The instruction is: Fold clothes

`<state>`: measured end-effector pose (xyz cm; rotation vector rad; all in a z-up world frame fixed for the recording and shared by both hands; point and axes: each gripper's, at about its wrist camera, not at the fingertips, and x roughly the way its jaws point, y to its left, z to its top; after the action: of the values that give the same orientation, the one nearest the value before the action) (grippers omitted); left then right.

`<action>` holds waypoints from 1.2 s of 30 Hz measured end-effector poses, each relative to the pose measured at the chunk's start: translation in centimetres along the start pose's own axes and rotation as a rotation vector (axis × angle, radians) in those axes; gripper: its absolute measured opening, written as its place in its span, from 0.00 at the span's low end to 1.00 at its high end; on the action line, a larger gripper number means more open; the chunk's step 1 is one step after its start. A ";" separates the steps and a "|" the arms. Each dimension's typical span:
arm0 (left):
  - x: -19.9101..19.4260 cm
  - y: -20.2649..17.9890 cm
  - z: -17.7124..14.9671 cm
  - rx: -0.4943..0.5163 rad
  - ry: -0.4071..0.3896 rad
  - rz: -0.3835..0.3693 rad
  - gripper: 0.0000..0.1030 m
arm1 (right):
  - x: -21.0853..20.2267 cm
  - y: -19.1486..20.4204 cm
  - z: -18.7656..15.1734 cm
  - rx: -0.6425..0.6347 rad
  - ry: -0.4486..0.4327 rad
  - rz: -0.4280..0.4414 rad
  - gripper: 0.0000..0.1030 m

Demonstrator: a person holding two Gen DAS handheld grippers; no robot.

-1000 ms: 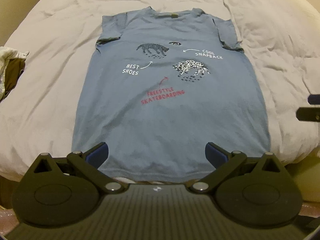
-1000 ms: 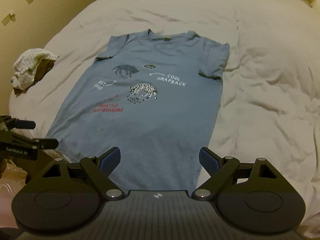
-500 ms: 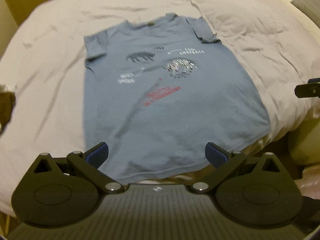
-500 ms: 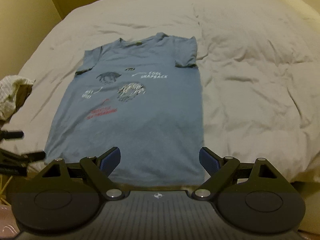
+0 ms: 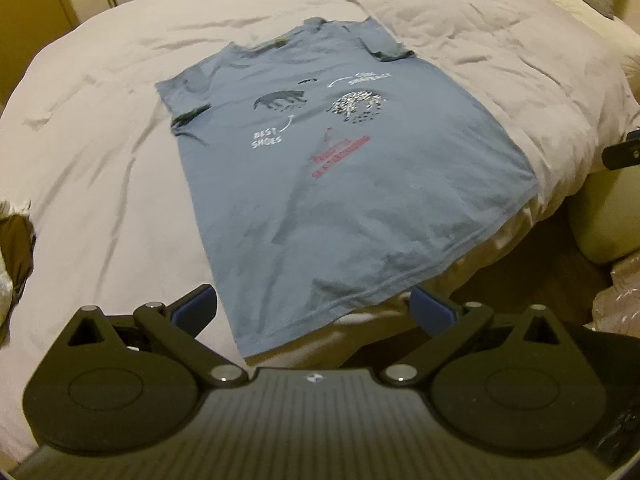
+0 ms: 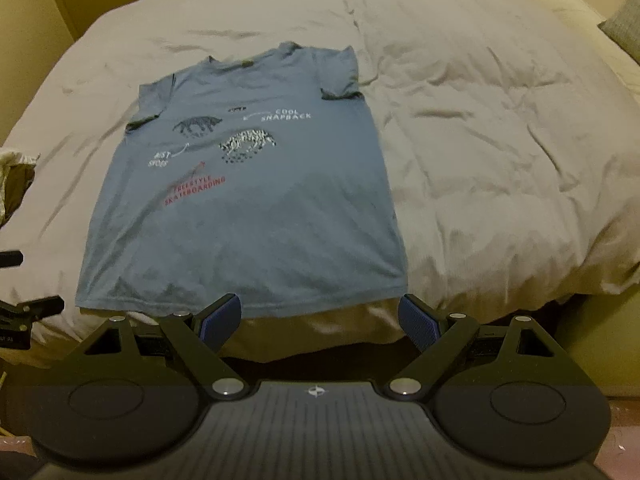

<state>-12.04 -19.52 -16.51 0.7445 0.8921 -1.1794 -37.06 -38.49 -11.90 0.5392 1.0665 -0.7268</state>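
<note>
A blue graphic T-shirt [image 5: 340, 184] is lying flat, print up, on the white duvet [image 6: 500, 140], hem at the near bed edge. The left gripper [image 5: 314, 306] and right gripper [image 6: 322, 314] are both hovering near the hem, fingers spread wide, grasping nothing. A crumpled garment [image 6: 14, 176] is sitting at far left.

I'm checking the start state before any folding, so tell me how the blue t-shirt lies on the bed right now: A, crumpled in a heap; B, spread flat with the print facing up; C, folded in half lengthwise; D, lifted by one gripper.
B: the blue t-shirt lies spread flat on the bed with its printed front up, and both the left gripper and right gripper are open, holding nothing.
</note>
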 end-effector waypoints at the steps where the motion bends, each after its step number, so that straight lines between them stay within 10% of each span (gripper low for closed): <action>1: 0.1 -0.1 0.0 0.002 -0.005 0.000 0.98 | 0.1 0.1 0.0 -0.006 0.006 -0.002 0.85; 7: 1.1 -1.1 -1.9 0.104 -0.040 0.039 0.97 | 1.6 0.5 -0.1 -0.099 0.020 -0.016 0.85; 17: 7.2 -5.1 -10.0 0.631 -0.032 0.156 0.84 | 8.6 3.1 -4.2 -0.449 0.012 -0.005 0.71; 27: 12.2 -2.9 -9.9 0.796 -0.046 0.231 0.62 | 12.9 5.1 -3.7 -0.605 -0.038 0.015 0.70; 32: 13.4 -2.4 -9.7 0.866 -0.040 0.219 0.43 | 13.9 6.0 -3.9 -0.689 -0.078 0.002 0.70; 36: 12.1 -2.1 -9.3 0.858 -0.080 0.196 0.02 | 14.7 7.0 -5.0 -0.792 -0.152 -0.020 0.70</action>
<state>-14.25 -17.42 -31.64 1.4205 0.1978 -1.3969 -30.39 -34.35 -26.98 -0.2041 1.1155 -0.3059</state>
